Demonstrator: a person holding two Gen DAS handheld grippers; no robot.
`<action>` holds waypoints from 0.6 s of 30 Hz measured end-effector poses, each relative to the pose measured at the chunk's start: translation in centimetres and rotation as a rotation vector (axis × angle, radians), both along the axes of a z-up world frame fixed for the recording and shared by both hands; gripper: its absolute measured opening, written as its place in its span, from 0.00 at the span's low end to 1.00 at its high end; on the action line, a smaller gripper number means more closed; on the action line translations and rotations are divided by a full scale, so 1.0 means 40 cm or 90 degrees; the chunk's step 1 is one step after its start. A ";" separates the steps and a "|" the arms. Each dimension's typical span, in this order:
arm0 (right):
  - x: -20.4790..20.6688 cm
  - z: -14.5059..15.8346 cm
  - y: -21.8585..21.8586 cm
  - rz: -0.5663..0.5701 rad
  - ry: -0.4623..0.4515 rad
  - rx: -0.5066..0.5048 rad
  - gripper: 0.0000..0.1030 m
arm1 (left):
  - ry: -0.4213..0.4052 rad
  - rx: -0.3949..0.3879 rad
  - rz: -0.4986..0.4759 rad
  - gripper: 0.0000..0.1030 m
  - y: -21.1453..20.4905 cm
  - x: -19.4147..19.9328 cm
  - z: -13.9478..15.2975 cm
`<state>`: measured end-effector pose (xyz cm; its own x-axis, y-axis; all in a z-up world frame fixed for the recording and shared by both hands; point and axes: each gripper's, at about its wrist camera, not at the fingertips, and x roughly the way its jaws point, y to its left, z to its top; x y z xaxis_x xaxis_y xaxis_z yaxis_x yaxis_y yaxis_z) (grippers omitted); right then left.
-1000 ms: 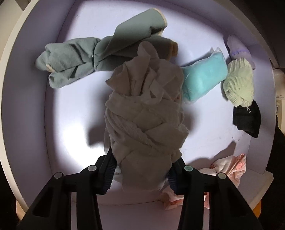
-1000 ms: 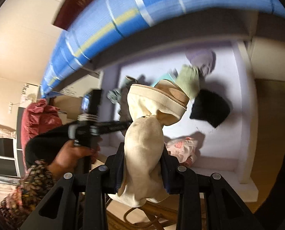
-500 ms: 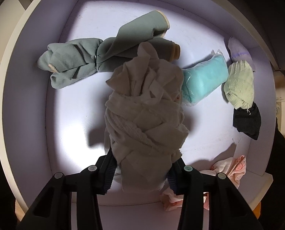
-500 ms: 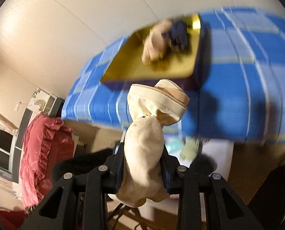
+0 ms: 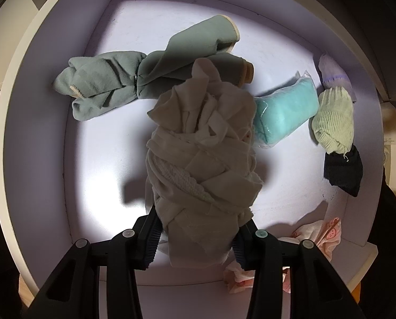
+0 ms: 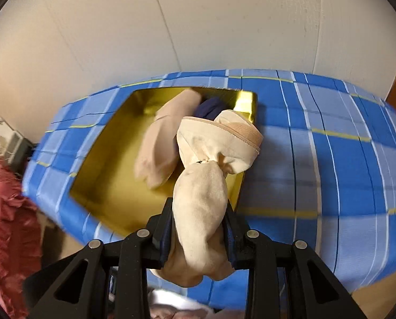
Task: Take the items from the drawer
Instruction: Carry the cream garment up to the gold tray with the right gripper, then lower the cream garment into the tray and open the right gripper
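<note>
In the left wrist view my left gripper (image 5: 196, 236) is shut on a knotted beige cloth bundle (image 5: 202, 159), held above the pale lilac drawer (image 5: 97, 138). In the drawer lie a grey-green garment (image 5: 112, 82), a turquoise packet (image 5: 283, 111), a light green sock roll (image 5: 333, 119), a black roll (image 5: 343, 171), a lilac piece (image 5: 331, 73) and a pink printed piece (image 5: 320, 236). In the right wrist view my right gripper (image 6: 199, 231) is shut on a cream sock bundle (image 6: 206, 183), above a gold box (image 6: 118, 175) holding a beige roll (image 6: 163, 143) and a dark blue item (image 6: 211, 107).
The gold box sits on a blue plaid cloth (image 6: 331, 159) that covers a raised surface against a cream wall (image 6: 198, 21). A red ruffled fabric (image 6: 6, 226) lies at the lower left. The white drawer rim (image 5: 1, 122) surrounds the items.
My right gripper has swung up and away from the drawer with the cream bundle, and now looks down on the gold box on the plaid cloth. The left gripper has barely moved.
</note>
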<state>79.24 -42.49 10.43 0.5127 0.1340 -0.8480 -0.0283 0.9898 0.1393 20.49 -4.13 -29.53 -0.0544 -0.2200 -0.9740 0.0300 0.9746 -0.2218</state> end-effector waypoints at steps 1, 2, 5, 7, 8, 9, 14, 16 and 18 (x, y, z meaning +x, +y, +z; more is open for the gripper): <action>0.028 -0.003 0.003 -0.009 0.002 -0.010 0.32 | 0.000 -0.001 0.001 0.44 0.001 0.000 0.000; 0.049 -0.008 0.005 -0.013 0.003 -0.017 0.32 | 0.001 -0.002 0.003 0.44 0.002 0.000 0.000; 0.125 -0.033 0.011 -0.031 0.010 -0.051 0.32 | 0.001 -0.001 0.004 0.44 0.002 0.000 0.000; 0.163 -0.055 0.013 -0.038 0.019 -0.075 0.32 | 0.002 -0.002 0.006 0.44 0.002 0.000 0.000; 0.176 -0.063 0.013 -0.043 0.024 -0.083 0.33 | 0.002 -0.002 0.007 0.44 0.003 0.000 0.001; 0.192 -0.075 0.014 -0.046 0.027 -0.091 0.33 | 0.002 -0.003 0.008 0.44 0.003 0.000 0.001; 0.226 -0.101 0.005 -0.063 0.023 -0.129 0.53 | 0.003 -0.006 0.018 0.44 0.006 0.001 0.000; 0.216 -0.092 -0.008 -0.069 0.008 -0.109 0.58 | 0.003 -0.006 0.021 0.44 0.006 0.002 0.000; 0.204 -0.076 -0.010 -0.065 -0.005 -0.109 0.59 | 0.002 -0.004 0.020 0.44 0.004 0.001 0.001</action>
